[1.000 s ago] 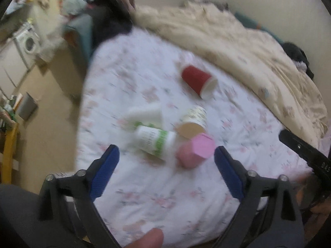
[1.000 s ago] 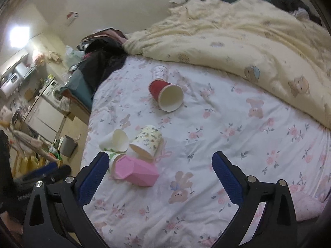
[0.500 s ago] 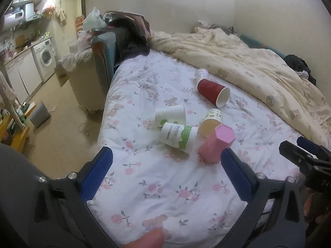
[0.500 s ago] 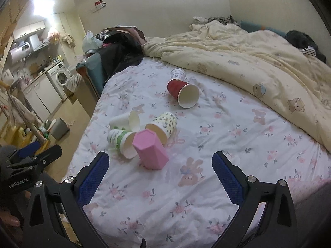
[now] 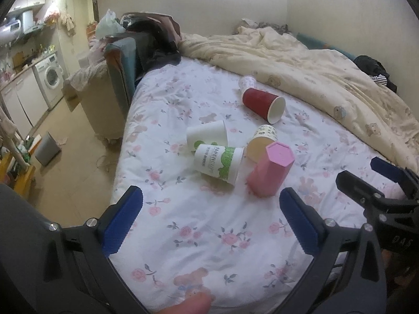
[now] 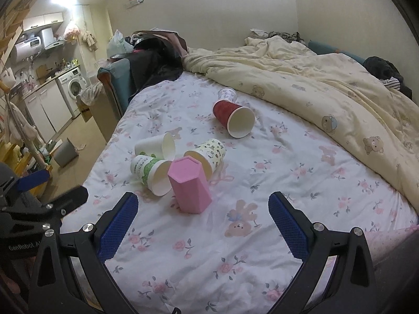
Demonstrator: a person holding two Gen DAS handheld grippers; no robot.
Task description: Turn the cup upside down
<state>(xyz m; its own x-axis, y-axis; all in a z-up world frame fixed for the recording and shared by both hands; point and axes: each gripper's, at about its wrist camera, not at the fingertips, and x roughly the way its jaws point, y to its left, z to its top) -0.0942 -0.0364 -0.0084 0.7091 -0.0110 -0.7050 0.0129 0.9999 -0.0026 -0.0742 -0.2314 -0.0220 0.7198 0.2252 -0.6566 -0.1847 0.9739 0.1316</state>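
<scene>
Several cups lie on the floral bed sheet. A pink hexagonal cup stands upside down, slightly tilted. Beside it lie a green-and-white paper cup, a plain white cup, a patterned cup, a red cup and a small clear cup. My left gripper is open and empty, short of the cups. My right gripper is open and empty, just in front of the pink cup.
A cream quilt covers the bed's far and right side. A chair piled with dark clothes stands at the bed's far left. The floor, a grey bin and a washing machine are to the left.
Both grippers have pulled back and levelled out, so the cups sit farther away and the room shows more. The pink cup, lying on its side a second ago, now stands upside down.
</scene>
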